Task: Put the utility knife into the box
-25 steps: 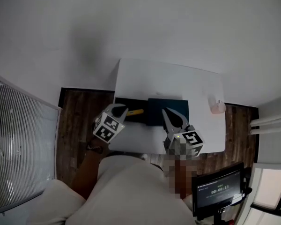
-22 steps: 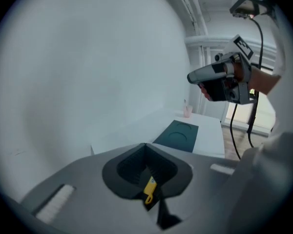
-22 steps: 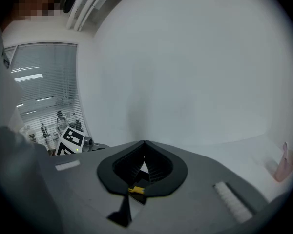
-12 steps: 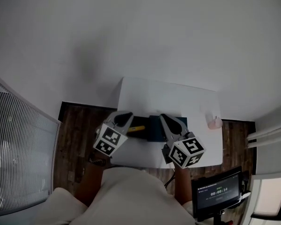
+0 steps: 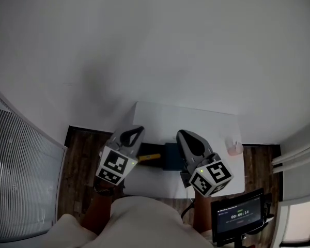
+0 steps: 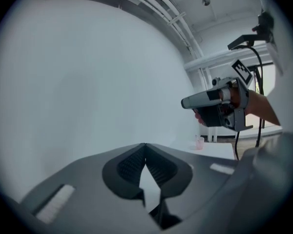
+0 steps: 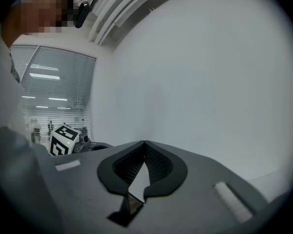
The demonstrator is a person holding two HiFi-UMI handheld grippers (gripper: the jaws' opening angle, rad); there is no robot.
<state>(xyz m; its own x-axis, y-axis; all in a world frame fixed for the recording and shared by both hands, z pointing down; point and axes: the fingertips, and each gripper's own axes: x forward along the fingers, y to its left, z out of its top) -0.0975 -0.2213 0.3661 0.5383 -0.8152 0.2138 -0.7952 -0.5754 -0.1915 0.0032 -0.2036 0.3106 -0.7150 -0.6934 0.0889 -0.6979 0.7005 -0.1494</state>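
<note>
Change was slight for the utility knife (image 5: pixel 150 157). Its yellow body lay on the dark mat (image 5: pixel 144 150) just left of the dark box (image 5: pixel 171 156), outside the box, exactly as it had a second before. Neither claw touched it.

What had changed was the claws. The left claw (image 5: pixel 137 130) and the right claw (image 5: pixel 182 134) had both lifted away from the white surface (image 5: pixel 196 119). They hung above it, one to each side of the knife and box, and loomed larger in the head view than before, with their marker cubes closer to the camera. Each claw was pinched fully together and held nothing. In the left gripper view the ribbed pads (image 6: pixel 132 165) met at their tips against the bare wall. In the right gripper view the pads (image 7: pixel 158 165) met the same way.

The surface itself sat lower and smaller in the head view than a second earlier. A pink cup (image 5: pixel 233 148) stood near its right edge, well apart from the box. A monitor (image 5: pixel 238 215) showed at the lower right.
</note>
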